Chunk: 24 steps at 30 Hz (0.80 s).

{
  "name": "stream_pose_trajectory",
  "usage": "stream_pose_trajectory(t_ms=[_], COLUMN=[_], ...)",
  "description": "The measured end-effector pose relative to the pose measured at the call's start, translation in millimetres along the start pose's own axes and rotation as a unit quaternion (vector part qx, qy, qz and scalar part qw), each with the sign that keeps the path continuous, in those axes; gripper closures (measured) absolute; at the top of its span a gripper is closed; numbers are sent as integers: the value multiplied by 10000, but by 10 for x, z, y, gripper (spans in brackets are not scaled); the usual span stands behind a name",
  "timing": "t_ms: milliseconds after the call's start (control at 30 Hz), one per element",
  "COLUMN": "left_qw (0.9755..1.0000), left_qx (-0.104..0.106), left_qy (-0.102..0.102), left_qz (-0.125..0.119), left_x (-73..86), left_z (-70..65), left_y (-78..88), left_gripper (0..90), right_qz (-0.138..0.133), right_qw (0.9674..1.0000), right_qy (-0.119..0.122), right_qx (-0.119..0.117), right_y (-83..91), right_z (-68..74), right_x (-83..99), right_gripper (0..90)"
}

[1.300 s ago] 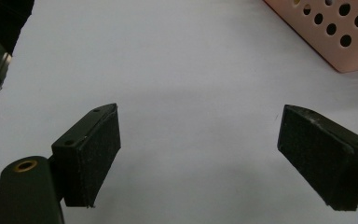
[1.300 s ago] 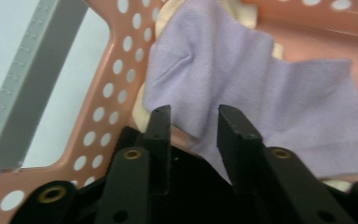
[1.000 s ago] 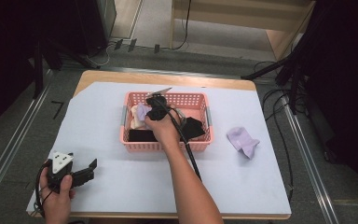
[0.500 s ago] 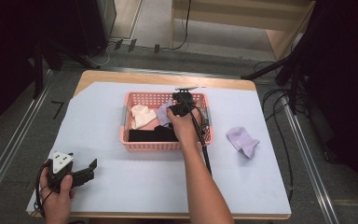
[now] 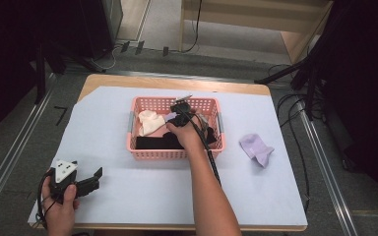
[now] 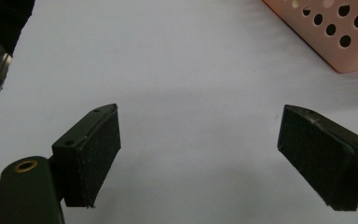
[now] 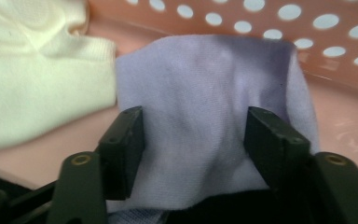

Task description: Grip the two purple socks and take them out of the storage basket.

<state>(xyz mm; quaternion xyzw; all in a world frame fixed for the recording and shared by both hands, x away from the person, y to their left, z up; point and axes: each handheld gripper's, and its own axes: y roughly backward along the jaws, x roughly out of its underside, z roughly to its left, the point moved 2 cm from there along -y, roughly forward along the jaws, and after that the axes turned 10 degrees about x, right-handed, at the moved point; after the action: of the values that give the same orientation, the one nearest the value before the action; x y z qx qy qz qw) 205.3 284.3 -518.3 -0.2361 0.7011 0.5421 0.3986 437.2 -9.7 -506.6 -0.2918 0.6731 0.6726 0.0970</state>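
Observation:
My right gripper (image 5: 179,112) reaches down into the pink basket (image 5: 174,153), held by a hand over the basket's middle. Its jaws have just been opening. In the right gripper view they (image 7: 196,135) stand apart on either side of a lavender sock (image 7: 205,84) that lies loose on the basket floor against the perforated wall (image 7: 317,42). A cream sock (image 7: 32,88) lies beside it. My left gripper (image 5: 97,177) rests open at the table's near left corner, with only white cover between its pads (image 6: 200,158).
Black cloth (image 5: 157,141) lies along the basket's near side, the cream sock (image 5: 149,122) at its left. A second lavender sock (image 5: 256,147) lies on the white cover right of the basket. The basket's corner (image 6: 345,32) shows ahead of the left gripper.
The right hand shifted right across the basket, then sank lower into it. The lavender sock now lies on the basket floor. The left hand has stayed put.

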Motion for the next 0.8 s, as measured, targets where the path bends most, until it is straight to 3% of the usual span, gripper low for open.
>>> stream_pose_trajectory(t_ms=[133,200,300,400,533,733,800], left_qw=[10000,10000,10000,10000,10000,10000,10000], left_qx=[-1,-1,-2,-1,-5,-8,-16], left_qy=[-5,-2,-12,-17,-13,-19,-21], left_qz=[-10,-12,-12,5,1,20,53], left_x=[1,1,1,0,1,-1,-2], left_z=[-2,-1,-2,-3,-7,-8,-7], left_y=[-3,-1,-4,-2,-3,-5,-5], left_gripper=[143,143,143,144,143,143,144], right_qz=[34,65,-282,-695,-1173,-1855,-2110], right_qw=[9999,9999,9994,9969,9916,9803,9745], right_qy=[-73,-79,-15,-58,-200,-147,-199], right_qx=[-112,-137,-218,-366,-510,-661,-740], right_y=[19,52,130,257,424,642,713], right_z=[-29,-38,-58,-69,-104,-204,-257], right_x=[-5,-8,-26,-44,-47,12,49], right_gripper=[729,764,776,780,781,780,780])
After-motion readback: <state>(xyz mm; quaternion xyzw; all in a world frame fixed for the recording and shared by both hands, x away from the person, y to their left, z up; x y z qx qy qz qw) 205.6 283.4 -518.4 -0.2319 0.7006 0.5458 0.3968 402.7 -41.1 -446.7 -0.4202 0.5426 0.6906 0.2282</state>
